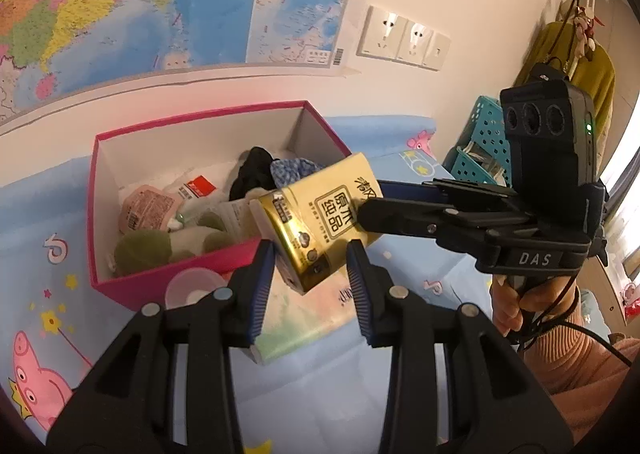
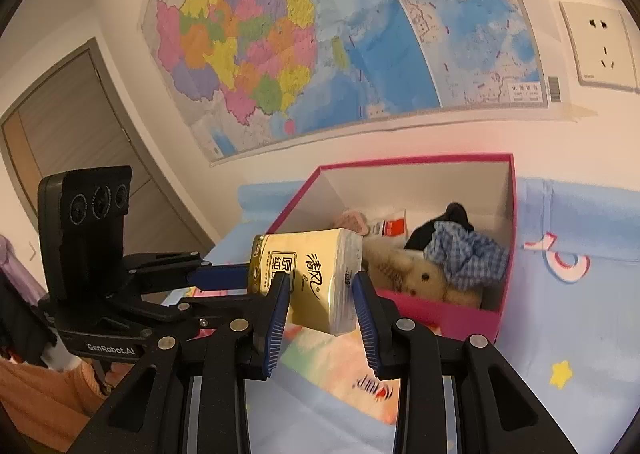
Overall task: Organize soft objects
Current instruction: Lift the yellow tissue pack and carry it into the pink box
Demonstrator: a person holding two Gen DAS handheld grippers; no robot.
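Left wrist view, left to right: pink box open on a blue cartoon-print cover, already partly filled with plush and cloth. Just right of its near rim, held in the air, a gold tissue pack, long axis slanting from lower left up to the right. Left gripper closed on the pack's lower end, pads apparently touching both sides. Further right, right gripper reaching in sideways and pinching the pack's upper end.

Right wrist view, left to right: left gripper meeting the pack from the side, right gripper clamped across its width, box beyond and to the right. Probably a short forward carry into the box, either hand equally near.
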